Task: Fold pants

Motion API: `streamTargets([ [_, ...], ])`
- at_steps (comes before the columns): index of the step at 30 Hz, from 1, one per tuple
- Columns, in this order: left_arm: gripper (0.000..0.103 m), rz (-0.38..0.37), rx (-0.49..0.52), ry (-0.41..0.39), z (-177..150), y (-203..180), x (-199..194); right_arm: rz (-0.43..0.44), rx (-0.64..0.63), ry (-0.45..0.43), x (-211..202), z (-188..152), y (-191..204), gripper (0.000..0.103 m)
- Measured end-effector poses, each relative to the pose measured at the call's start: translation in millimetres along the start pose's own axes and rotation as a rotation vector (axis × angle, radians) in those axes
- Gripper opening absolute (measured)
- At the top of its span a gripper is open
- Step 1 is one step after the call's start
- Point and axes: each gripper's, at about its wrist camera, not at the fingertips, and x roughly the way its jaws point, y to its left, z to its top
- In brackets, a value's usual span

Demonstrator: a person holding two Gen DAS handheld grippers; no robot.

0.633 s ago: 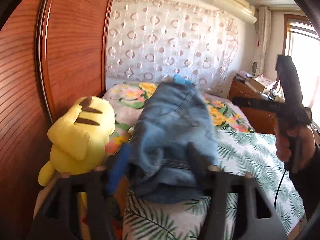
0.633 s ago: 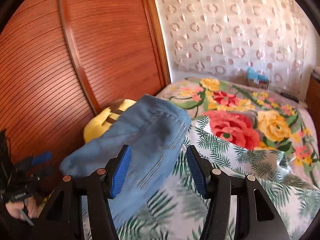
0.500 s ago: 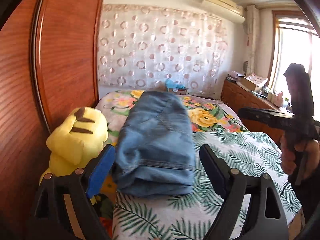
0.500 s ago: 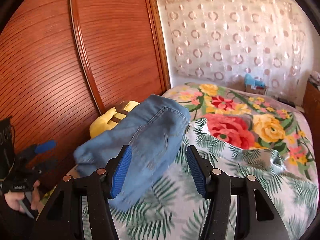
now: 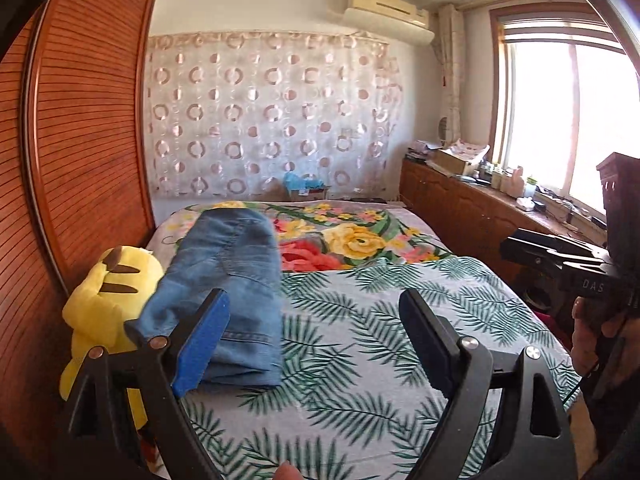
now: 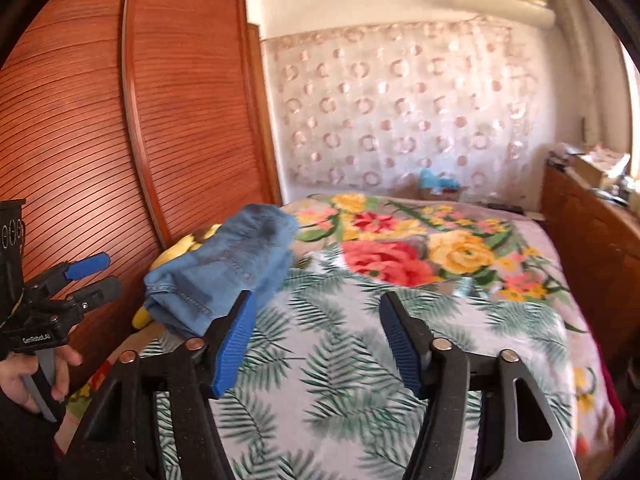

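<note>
Sunlit bedroom, with a bed [image 5: 360, 320] under a palm-leaf and rose print spread filling the lower half of both views. Folded into a compact blue bundle, the pants [image 5: 224, 280] lie at the left centre of the left wrist frame, just beside a yellow plush toy [image 5: 108, 300] against the wooden wardrobe [image 5: 80, 120], probably parked at the bed's edge as finished. Both the left gripper [image 5: 314, 340] and right gripper [image 6: 316, 340] have their fingers spread wide with nothing between them, apart from the denim; the folding looks essentially done.
</note>
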Motion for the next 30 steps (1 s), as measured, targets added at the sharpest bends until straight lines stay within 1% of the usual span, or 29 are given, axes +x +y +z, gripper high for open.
streamTargets([
  [5, 0.087, 0.002, 0.026, -0.004, 1.9, -29.0, -5.0, -0.065, 0.021, -0.038, -49.1, -14.7, -9.1, 0.077],
  [10, 0.087, 0.017, 0.021, -0.007, 5.1, -45.8, -8.9, -0.143, 0.034, -0.062, -82.2, -25.3, 1.9, 0.081],
  [12, 0.087, 0.031, 0.023, -0.002, 6.7, -52.4, -9.6, -0.174, 0.037, -0.075, -83.0, -29.3, 10.7, 0.082],
  [13, 0.087, 0.036, 0.027, -0.001, 7.3, -56.1, -9.9, -0.191, 0.043, -0.082, -90.7, -30.1, 12.2, 0.082],
  [14, 0.087, 0.041, 0.030, -0.001, 8.6, -59.7, -11.1, -0.200, 0.046, -0.087, -89.4, -31.2, 16.9, 0.082],
  [17, 0.087, 0.045, 0.031, -0.010, 10.4, -67.1, -15.1, -0.221, 0.056, -0.107, -106.6, -35.9, 23.7, 0.083],
  [21, 0.087, 0.045, 0.036, -0.025, 10.7, -72.0, -19.9, -0.250, 0.065, -0.115, -109.4, -43.2, 34.0, 0.083],
  [25, 0.087, 0.058, 0.040, -0.034, 9.7, -76.5, -22.2, -0.260, 0.077, -0.114, -112.3, -48.4, 42.7, 0.083],
  [30, 0.087, 0.049, 0.040, -0.028, 7.8, -78.6, -23.0, -0.264, 0.081, -0.110, -110.1, -48.6, 50.7, 0.083],
])
